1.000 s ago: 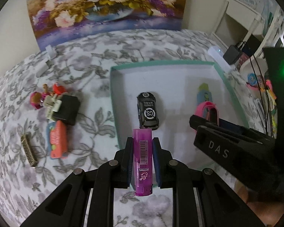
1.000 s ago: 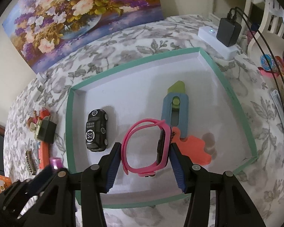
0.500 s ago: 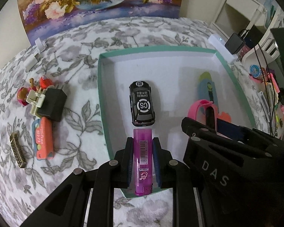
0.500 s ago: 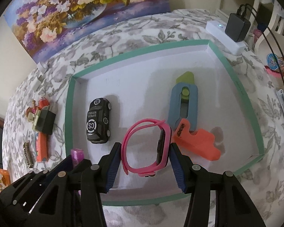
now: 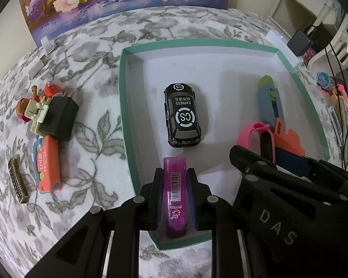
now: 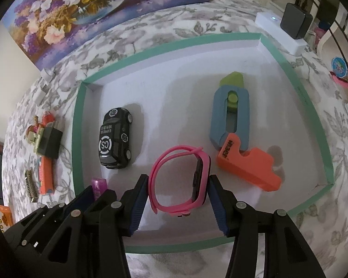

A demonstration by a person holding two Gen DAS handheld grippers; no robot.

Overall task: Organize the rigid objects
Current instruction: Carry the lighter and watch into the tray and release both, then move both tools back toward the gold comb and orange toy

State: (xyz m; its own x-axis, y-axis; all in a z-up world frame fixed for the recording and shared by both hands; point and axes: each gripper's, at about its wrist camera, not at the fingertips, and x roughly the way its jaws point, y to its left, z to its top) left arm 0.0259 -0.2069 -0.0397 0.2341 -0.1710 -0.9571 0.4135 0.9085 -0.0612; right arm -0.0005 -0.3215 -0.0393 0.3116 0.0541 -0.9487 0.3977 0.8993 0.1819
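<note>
We see two handheld tools over a green-rimmed tray (image 6: 77, 125) on a floral-patterned surface (image 5: 92, 125). The left tool (image 5: 174, 186) is clenched on a purple lighter (image 5: 175, 194), held above the tray's near left corner, just behind a black toy car (image 5: 182, 115). The right tool (image 6: 177, 197) grips a pink watch (image 6: 181, 180) by its band and face, over the tray's near middle. Beside the watch lie a blue and green utility knife (image 6: 230, 115) and an orange piece (image 6: 248, 164), overlapping.
</note>
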